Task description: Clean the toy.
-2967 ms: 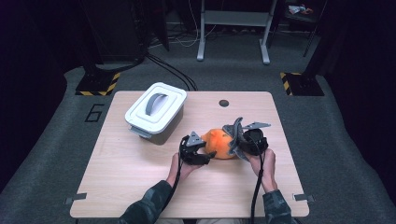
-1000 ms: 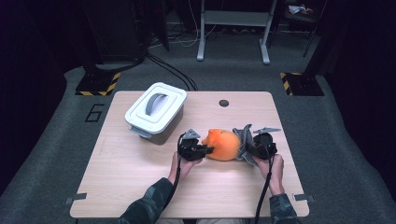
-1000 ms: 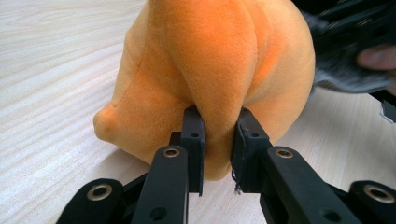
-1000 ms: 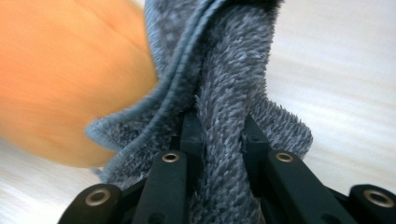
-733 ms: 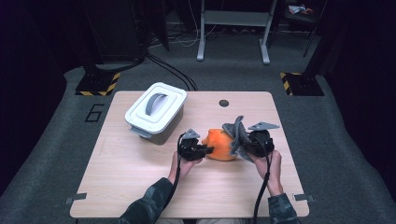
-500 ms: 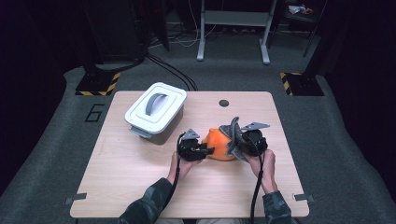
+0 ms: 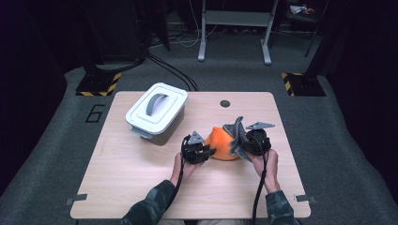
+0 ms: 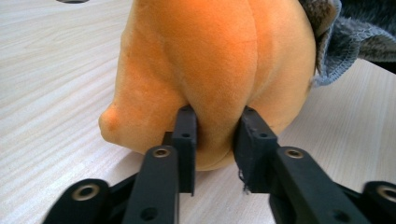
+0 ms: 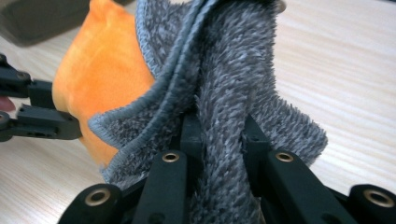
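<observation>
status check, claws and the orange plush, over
Left claw pinching orange plush, just been closing. Right claw shut on grey cloth against plush. Nothing blocking.

- One orange plush toy (image 7: 220,143), soft and rounded, near the table's centre, slightly toward 4 o'clock.
- One grey terry cloth (image 7: 236,133) with a stitched edge, touching the toy at its 3 o'clock side.
- One white lidded plastic box (image 7: 156,111) with a grey handle, at 10 o'clock from the toy.
- One light wooden table (image 7: 122,178).
- One small dark round cap (image 7: 225,103) in the tabletop, at 12 o'clock.
- Two black two-jaw grippers: the left gripper (image 7: 206,152) and the right gripper (image 7: 240,140).
- Two hands holding them.
</observation>
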`<move>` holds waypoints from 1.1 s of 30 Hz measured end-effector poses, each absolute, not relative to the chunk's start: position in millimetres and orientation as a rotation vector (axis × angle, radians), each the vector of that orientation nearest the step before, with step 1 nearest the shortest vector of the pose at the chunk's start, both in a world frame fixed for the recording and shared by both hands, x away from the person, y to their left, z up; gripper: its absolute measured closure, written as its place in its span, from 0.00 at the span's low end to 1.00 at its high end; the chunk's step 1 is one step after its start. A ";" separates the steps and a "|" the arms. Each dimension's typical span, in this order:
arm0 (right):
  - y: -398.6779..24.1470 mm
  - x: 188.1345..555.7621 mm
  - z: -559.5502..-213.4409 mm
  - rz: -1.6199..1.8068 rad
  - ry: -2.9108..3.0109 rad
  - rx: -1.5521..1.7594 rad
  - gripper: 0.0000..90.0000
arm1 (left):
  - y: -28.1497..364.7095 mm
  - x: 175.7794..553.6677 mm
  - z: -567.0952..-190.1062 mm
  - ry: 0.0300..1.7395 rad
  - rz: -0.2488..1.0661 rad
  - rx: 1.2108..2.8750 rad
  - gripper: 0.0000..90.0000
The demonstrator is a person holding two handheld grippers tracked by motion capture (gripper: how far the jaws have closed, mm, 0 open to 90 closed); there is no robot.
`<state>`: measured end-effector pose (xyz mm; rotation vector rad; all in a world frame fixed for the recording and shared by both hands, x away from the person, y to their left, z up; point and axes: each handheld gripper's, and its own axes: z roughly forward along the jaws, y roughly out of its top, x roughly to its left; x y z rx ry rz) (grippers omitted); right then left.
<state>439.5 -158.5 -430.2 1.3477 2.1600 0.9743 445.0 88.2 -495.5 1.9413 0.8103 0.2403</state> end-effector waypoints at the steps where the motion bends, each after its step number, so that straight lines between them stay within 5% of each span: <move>1: -159.8 438.0 -427.3 0.974 2.159 1.329 0.85 | 88.3 444.9 -495.5 0.810 0.238 1.943 0.82; 13: -105.3 433.3 -408.5 0.928 2.212 1.157 0.84 | 91.6 445.6 -495.3 0.840 0.230 1.947 0.85; 33: -103.4 434.1 -418.1 0.917 2.181 1.124 0.85 | 88.1 446.1 -493.5 0.842 0.223 1.959 0.86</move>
